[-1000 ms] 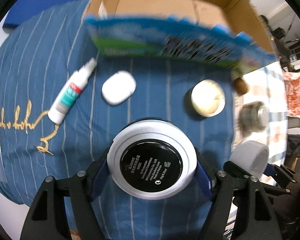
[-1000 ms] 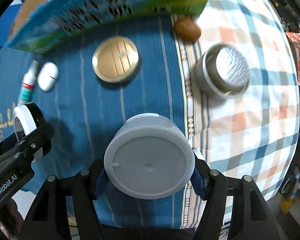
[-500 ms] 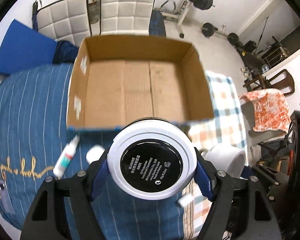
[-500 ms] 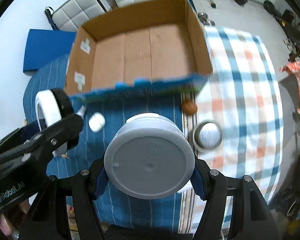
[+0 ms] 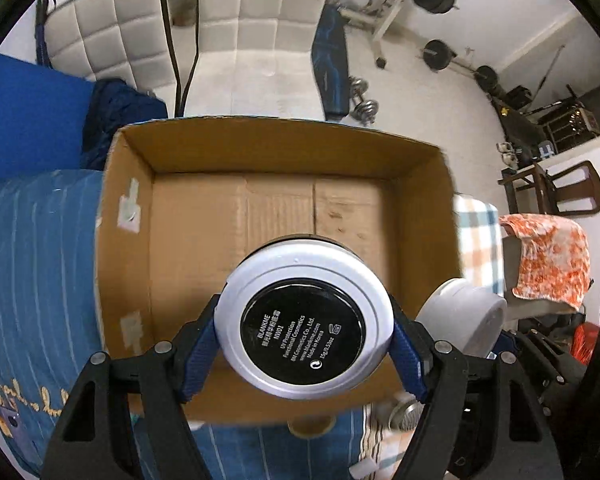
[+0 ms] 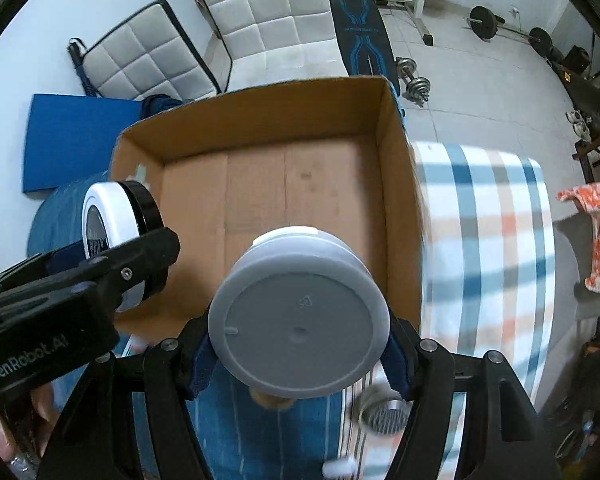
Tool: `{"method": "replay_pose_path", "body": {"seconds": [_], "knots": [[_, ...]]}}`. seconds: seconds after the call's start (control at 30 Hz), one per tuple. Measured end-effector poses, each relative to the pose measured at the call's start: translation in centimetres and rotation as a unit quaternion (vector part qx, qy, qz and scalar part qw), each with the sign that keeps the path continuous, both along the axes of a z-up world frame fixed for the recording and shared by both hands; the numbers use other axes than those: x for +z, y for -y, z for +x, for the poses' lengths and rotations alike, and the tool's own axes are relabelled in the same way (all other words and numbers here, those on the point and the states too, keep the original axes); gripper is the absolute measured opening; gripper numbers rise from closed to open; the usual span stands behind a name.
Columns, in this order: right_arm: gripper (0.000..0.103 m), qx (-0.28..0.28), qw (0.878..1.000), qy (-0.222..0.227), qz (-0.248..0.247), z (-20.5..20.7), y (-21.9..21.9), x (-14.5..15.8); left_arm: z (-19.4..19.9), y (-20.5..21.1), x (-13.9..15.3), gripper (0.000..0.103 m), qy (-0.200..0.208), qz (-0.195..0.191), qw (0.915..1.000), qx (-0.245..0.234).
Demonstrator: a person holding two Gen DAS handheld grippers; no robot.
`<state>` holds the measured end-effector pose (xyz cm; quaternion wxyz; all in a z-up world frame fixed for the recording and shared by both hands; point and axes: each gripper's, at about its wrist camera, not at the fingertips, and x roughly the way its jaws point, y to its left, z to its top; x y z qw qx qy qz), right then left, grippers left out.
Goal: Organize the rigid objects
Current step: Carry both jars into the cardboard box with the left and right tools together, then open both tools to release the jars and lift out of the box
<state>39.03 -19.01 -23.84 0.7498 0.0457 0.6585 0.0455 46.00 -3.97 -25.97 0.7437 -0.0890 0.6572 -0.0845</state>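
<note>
The cardboard box point(image 5: 276, 208) is sitting open-topped on a bed, straddling a blue striped cover point(image 5: 32, 264) and a plaid cover point(image 6: 484, 248), and its brown floor is showing bare in both views.

The left claw point(image 5: 304, 344) is clamping a white-rimmed compact with a black printed base point(image 5: 303, 323). Its blue-padded fingers point(image 5: 198, 354) are pressing the compact's rim on either side, and the compact is hanging over the near part of the box's interior. From the right wrist view the same compact point(image 6: 112, 224) is appearing edge-on at the box's left wall, with the left claw's black body point(image 6: 80, 284) lying beneath it.

The right claw point(image 6: 300, 344) is gripping a grey round jar point(image 6: 300, 316) by its sides, base toward the camera, and the jar is hovering over the near right part of the box. In the left wrist view that jar point(image 5: 462, 318) is showing just beside the box's right wall.

Below the claws, blurred things are lying on the bed near the box's front wall. A round gold-coloured lid point(image 5: 312, 426) is resting on the blue cover. A metal tin with a textured top point(image 6: 384, 412) is sitting just beside the seam between the covers.

Beyond the bed, a white quilted cushion point(image 6: 272, 20) is lying on the floor, with a weight bench point(image 6: 360, 36) near it.
</note>
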Motion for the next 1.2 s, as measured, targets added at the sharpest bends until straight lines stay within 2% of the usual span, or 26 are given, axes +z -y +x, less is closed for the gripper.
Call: {"method": "replay_pose_path", "body": {"seconds": [0.17,0.27,0.43,0.6,0.87,1.03,1.07,1.1,1.2], "knots": [[0.07,0.011,1.0,-0.022,-0.019,5.5,-0.8,-4.3,3.8,-0.6,-4.5,0.073,-0.04,0.017,0.999,0.004],[0.07,0.021,0.999,-0.032,-0.038,8.0,-1.3,-6.7,5.3,-0.5,-6.5,0.074,-0.053,0.032,0.9981,0.0],[0.07,0.034,0.996,-0.064,-0.048,11.2,-2.1,-10.7,7.3,-0.8,-9.4,0.074,-0.082,0.034,0.9961,0.001],[0.07,0.043,0.994,-0.077,-0.063,13.4,-2.5,-13.0,7.8,-0.5,-10.6,0.074,-0.095,0.035,0.9949,-0.004],[0.07,0.052,0.992,-0.092,-0.071,15.7,-2.8,-14.9,8.4,-0.6,-12.1,0.074,-0.115,0.017,0.9933,0.0],[0.071,0.054,0.99,-0.104,-0.078,16.8,-2.9,-16.0,8.7,-1.1,-12.0,0.074,-0.117,0.031,0.9927,0.005],[0.072,0.051,0.99,-0.109,-0.075,17.0,-2.8,-16.2,8.7,-1.3,-11.8,0.074,-0.115,0.027,0.9929,0.009],[0.081,0.051,0.99,-0.11,-0.072,17.3,-2.7,-16.3,8.7,-1.5,-11.5,0.074,-0.114,0.027,0.9931,0.011],[0.084,0.053,0.991,-0.102,-0.069,17.8,-2.7,-16.0,8.8,-1.7,-10.7,0.079,-0.106,0.035,0.9937,0.006]]}}
